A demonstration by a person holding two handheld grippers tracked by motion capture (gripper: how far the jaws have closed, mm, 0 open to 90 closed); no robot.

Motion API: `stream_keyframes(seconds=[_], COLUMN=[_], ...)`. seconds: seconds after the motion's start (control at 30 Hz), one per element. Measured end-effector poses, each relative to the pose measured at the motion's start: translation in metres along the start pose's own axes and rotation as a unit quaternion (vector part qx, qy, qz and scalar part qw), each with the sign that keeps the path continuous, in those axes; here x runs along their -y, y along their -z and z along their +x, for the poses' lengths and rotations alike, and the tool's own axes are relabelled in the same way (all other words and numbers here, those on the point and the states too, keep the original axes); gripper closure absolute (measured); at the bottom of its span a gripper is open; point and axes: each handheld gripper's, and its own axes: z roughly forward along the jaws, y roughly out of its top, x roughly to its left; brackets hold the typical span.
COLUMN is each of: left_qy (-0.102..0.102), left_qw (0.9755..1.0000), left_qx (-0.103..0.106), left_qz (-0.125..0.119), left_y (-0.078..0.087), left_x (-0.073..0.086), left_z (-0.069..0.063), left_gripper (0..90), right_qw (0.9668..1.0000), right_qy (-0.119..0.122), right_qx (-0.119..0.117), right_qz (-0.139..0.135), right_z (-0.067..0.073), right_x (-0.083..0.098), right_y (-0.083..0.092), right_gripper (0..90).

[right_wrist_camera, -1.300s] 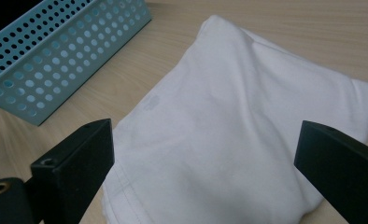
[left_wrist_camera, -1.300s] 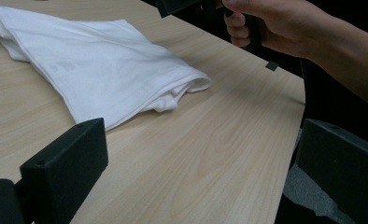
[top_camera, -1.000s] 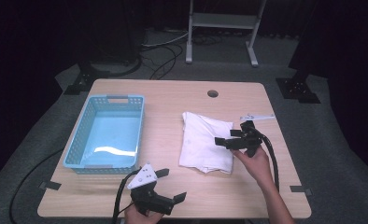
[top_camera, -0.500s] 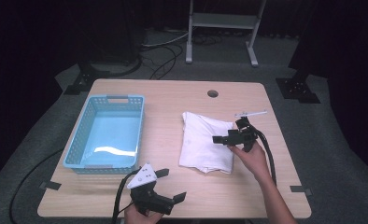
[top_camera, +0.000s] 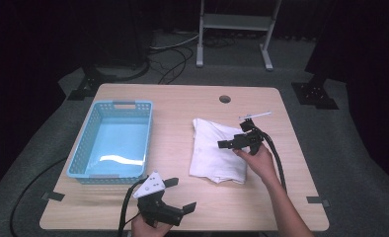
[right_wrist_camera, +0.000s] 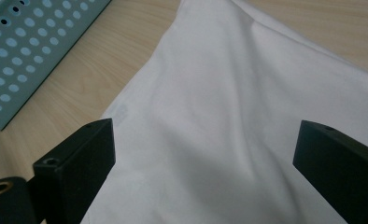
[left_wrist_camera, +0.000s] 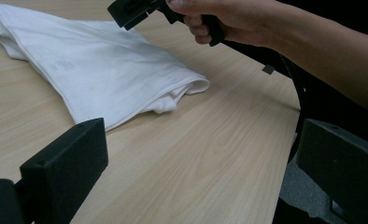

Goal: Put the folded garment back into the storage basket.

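Both jaws of the right gripper point(top_camera: 230, 143) are being held spread, empty, directly above the folded white cotton cloth point(top_camera: 214, 153), while the released left gripper point(top_camera: 180, 195) is being kept well apart.

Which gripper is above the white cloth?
The right gripper, open over the folded white cloth; the left gripper is at the table's near edge.
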Motion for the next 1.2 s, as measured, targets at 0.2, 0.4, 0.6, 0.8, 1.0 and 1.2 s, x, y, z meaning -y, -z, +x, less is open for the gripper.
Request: stream_keyframes(seconds=[0.2, 0.4, 0.6, 0.8, 1.0, 1.2], left_qy=[0.001, 0.001, 0.005, 0.001, 0.003, 0.003], left_qw=[1.0000, 1.0000, 1.0000, 0.9999, 0.9999, 0.9999], left_qx=[0.000, 0.001, 0.002, 0.003, 0.001, 0.002], left_qz=[-0.001, 0.002, 0.005, 0.011, 0.014, 0.016], left_y=[0.000, 0.000, -0.002, -0.005, -0.007, -0.008], left_x=[0.000, 0.001, 0.002, 0.003, 0.004, 0.004], left_z=[0.001, 0.001, 0.001, -0.001, 0.000, 0.000], left_gripper=[1.9, 1.9, 1.9, 1.9, 1.9, 1.9], right_qw=[0.9992, 0.9964, 0.9883, 0.9852, 0.9865, 0.9891], right_qy=[0.031, 0.053, 0.102, 0.118, 0.119, 0.110], right_qx=[0.023, 0.057, 0.113, 0.124, 0.111, 0.097], right_qz=[0.013, 0.033, 0.012, 0.011, 0.010, 0.016], right_z=[0.007, 0.010, 0.019, 0.028, 0.029, 0.031], right_x=[-0.002, 0.006, 0.018, 0.021, 0.022, 0.020], right_y=[-0.010, -0.025, -0.029, -0.030, -0.030, -0.030], right_gripper=[13.8, 23.8, 34.2, 44.4, 56.0, 69.9])
